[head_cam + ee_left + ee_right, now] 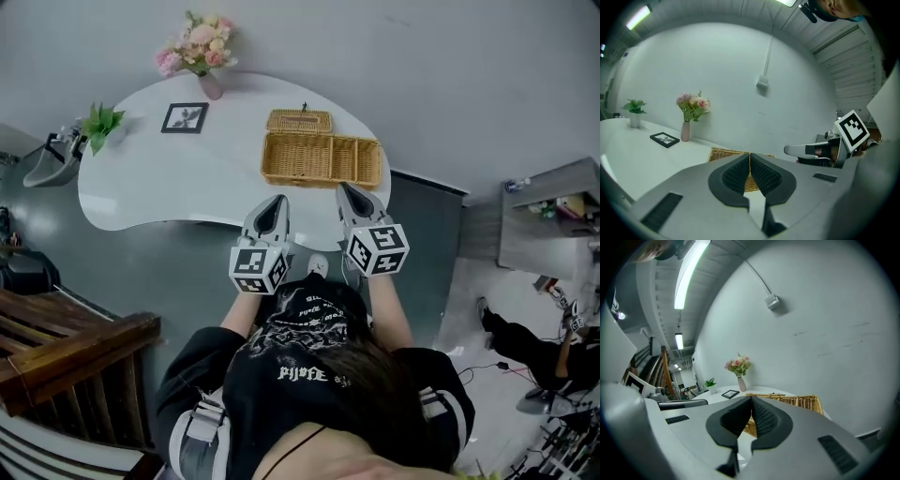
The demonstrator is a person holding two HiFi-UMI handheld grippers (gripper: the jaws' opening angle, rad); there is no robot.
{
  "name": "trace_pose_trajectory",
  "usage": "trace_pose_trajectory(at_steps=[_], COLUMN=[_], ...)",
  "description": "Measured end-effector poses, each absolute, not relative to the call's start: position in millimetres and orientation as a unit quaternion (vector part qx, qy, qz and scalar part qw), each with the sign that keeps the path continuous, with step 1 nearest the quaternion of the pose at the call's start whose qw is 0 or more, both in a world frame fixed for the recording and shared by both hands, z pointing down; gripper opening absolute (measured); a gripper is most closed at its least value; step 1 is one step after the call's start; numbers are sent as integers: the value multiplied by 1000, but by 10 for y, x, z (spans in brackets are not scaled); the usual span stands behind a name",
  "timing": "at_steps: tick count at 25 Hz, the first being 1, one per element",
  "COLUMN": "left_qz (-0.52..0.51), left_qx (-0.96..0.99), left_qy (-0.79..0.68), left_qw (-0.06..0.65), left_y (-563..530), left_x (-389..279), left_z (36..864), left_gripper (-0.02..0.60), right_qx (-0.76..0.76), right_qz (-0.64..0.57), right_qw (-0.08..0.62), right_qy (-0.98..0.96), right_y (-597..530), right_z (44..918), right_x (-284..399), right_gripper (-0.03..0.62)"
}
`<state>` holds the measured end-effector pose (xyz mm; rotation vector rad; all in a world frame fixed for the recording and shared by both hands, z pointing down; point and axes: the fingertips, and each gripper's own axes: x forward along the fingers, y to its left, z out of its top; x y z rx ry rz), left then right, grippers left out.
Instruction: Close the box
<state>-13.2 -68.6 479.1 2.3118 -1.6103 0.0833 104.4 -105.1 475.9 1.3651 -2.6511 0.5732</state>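
Observation:
A wicker box (322,157) stands open on the white table (169,178), its lid (299,120) tipped back behind it. It also shows past the jaws in the left gripper view, wicker box (723,153), and in the right gripper view, wicker box (801,402). My left gripper (278,201) hovers over the table's near edge, short of the box, jaws shut with nothing in them. My right gripper (344,189) is beside it, just in front of the box, shut and empty too. The right gripper (790,150) shows in the left gripper view.
On the table's far side are a pink flower vase (201,49), a small framed picture (185,117) and a potted green plant (100,125). A wooden bench (66,352) stands at the left. Another person (525,347) sits on the floor at the right.

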Motion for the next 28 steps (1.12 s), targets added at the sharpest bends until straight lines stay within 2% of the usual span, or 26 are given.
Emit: trace_pose_trajectory(at_steps=[13,28], left_qz=[23,32], left_qx=[789,797], left_qy=[-593,-582], left_qw=[161,158], left_y=[-1257,-1765], left_x=[63,-364], left_z=[4764,4724], left_gripper=[26,26], right_qx=[410,448], right_qz=[197,212], right_qw=[54,75], right_qy=[-889,-866], right_y=[-1723,-2113], right_z=[4713,4680], right_x=[1109,898], right_gripper=[25,25])
